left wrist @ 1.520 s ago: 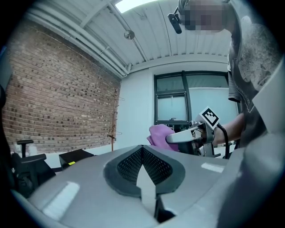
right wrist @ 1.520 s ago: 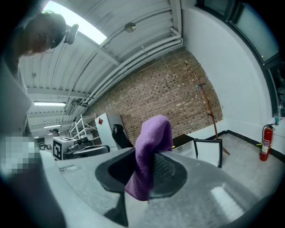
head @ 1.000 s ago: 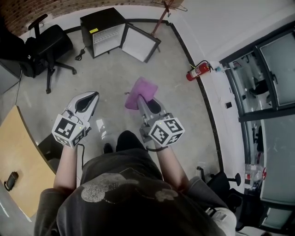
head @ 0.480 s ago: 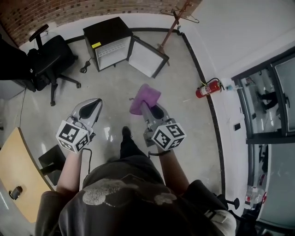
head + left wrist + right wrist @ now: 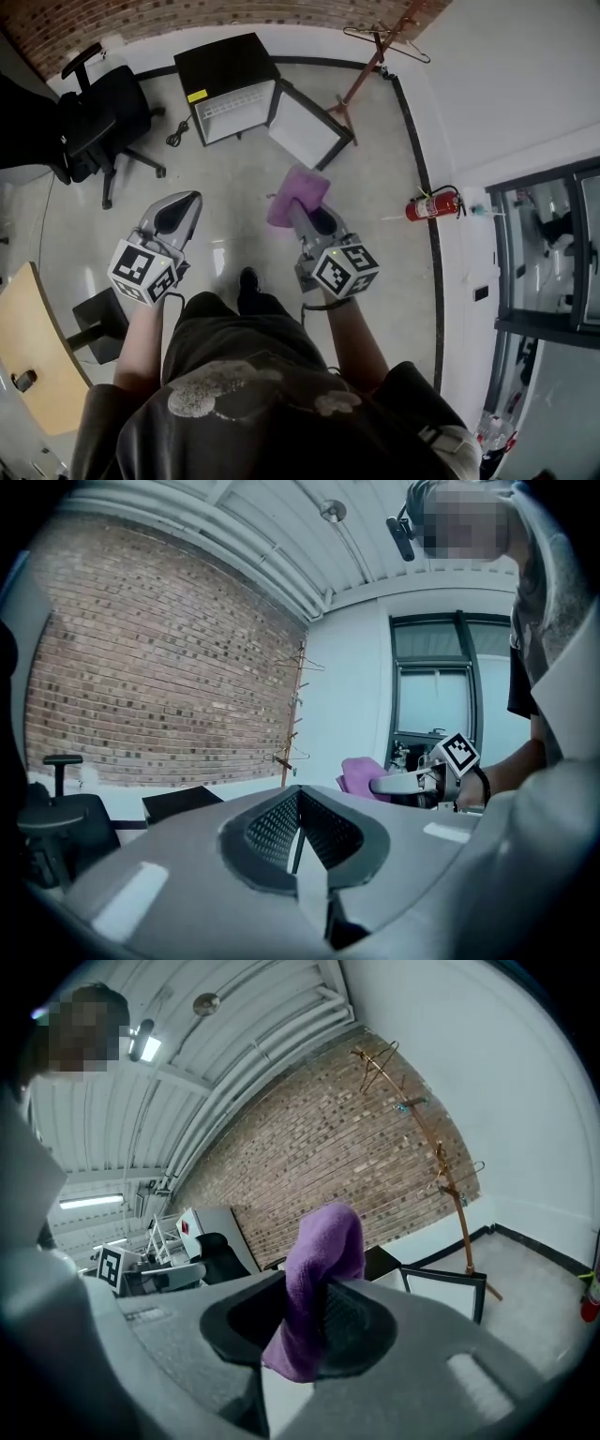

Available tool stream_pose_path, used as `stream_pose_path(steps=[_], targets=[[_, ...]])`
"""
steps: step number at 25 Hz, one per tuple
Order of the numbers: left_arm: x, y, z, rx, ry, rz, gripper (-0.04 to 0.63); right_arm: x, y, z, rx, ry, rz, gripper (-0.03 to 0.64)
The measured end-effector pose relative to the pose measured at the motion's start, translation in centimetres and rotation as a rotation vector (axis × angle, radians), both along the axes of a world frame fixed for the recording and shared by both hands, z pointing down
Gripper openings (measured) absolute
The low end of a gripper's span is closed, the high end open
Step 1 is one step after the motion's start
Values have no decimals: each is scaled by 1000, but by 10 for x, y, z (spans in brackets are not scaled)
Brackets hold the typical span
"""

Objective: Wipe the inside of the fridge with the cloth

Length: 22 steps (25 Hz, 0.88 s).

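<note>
The head view looks steeply down from above the person onto the floor point(image 5: 234, 178), with the left gripper point(image 5: 190, 199) and right gripper point(image 5: 292, 211) close below and the fridge point(image 5: 220, 75) farther ahead. Each gripper view sits low behind its own jaws and faces the brick wall point(image 5: 141, 667). All three views share the fridge and the coat rack point(image 5: 375, 56). The left gripper view also catches the right gripper and its cloth point(image 5: 361, 772).

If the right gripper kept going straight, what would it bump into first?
Most likely the open fridge, near its door. The right gripper, shut on the cloth, points that way with only floor between. Height is unclear, so it might pass over.
</note>
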<state>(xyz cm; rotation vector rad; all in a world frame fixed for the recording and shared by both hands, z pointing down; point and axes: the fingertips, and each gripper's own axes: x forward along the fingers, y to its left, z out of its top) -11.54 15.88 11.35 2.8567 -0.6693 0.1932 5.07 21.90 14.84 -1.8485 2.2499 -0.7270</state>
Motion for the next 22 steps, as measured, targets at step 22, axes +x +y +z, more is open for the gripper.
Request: stream_pose_path(steps=[22], targets=[[62,-176,48,-49,8,-21,17,53,-169,38,-99,24,-50,74]])
